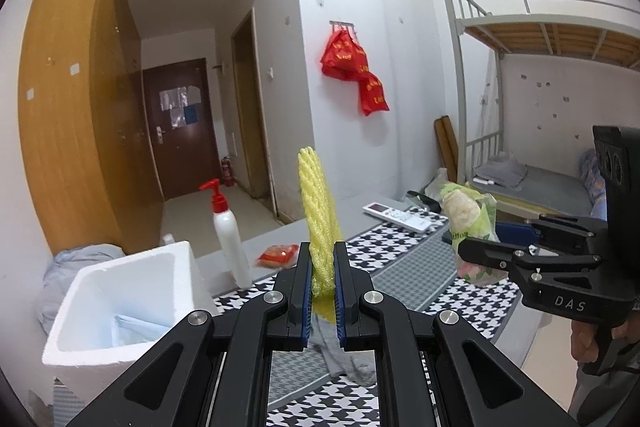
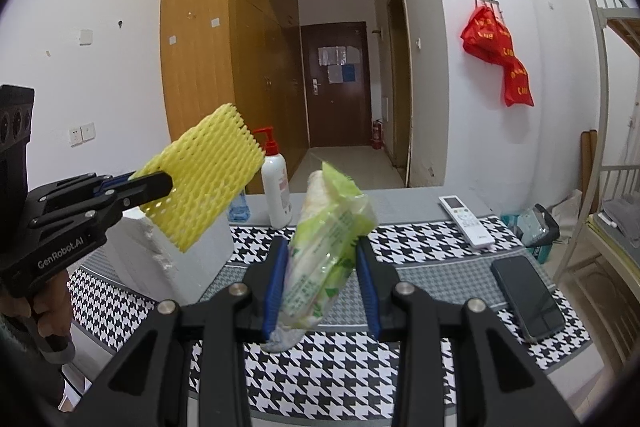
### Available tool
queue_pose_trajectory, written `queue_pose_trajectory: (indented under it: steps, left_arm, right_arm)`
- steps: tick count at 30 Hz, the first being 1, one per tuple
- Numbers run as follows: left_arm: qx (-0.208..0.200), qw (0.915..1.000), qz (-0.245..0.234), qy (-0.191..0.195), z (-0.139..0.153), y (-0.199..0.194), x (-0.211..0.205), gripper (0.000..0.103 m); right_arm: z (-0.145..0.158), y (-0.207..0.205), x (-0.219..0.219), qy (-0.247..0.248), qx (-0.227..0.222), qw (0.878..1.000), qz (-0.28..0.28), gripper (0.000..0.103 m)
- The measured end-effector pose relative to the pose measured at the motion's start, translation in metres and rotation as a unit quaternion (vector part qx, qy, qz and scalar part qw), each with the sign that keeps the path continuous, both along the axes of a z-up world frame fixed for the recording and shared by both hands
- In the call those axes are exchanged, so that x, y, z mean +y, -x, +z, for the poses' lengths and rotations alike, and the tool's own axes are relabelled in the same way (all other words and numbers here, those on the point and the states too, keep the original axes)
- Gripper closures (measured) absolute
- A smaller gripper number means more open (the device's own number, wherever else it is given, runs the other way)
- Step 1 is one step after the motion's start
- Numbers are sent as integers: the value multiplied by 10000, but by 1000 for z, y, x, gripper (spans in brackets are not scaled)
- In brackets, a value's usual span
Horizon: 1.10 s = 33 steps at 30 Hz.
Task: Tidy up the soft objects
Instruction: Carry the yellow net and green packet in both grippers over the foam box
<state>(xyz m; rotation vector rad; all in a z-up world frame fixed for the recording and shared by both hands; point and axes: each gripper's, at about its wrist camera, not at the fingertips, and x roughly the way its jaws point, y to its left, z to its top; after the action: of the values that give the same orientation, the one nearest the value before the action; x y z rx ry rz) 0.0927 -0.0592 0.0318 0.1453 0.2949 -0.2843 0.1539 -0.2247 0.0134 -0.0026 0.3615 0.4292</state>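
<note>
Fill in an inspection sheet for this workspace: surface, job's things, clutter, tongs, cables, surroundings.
Surface: houndstooth table mat.
Job's things: yellow foam net and green plastic packet, both held in the air; white foam box at left.
Clutter: pump bottle, remote control, phone, grey cloth.
Tongs: left tongs shut on the net; right tongs shut on the packet.
Cables: nothing seen.
Surroundings: wardrobe, bunk bed.
</note>
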Motion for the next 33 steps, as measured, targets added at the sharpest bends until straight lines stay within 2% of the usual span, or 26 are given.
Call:
queue_pose_trajectory:
  steps: [21,33]
  left_arm:
    - [-151,9974,679,193,16,8,40,93]
    - [-403,9906,1280,267,27,25,74,93]
  right_arm:
    - [16,-6,32,-14,-234,9984,522,64]
    - [23,-9,57,-104,-358,9950,931,64]
